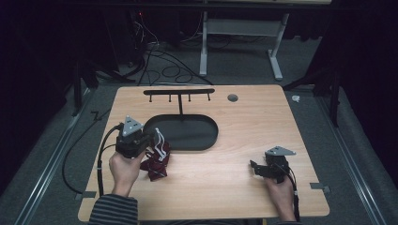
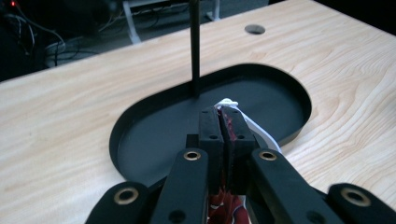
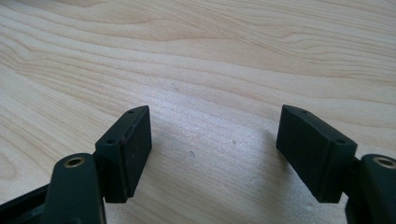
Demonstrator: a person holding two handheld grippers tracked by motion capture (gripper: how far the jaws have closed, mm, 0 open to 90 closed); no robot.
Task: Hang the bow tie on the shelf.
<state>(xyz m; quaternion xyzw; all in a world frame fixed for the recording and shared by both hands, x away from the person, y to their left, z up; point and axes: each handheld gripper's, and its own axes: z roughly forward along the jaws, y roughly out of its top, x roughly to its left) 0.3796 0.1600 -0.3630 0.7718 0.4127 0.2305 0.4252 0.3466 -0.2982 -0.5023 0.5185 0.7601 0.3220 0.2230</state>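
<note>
From the high view, my left gripper (image 1: 149, 146) pinches a red pouch with white cord (image 1: 158, 157) just beside the black tray's (image 1: 206, 136) near-left rim; the hook rack (image 1: 179, 92) stands beyond, and my left hand is nearer it

My left gripper view: jaws clamped on the pouch, tray empty

My right gripper view: right gripper (image 3: 212, 149) wide open over bare table (image 3: 196, 56)

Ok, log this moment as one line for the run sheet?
left claw: shut on red item with white cords, by black stand tray | right claw: open, nothing between jaws, over table
</note>
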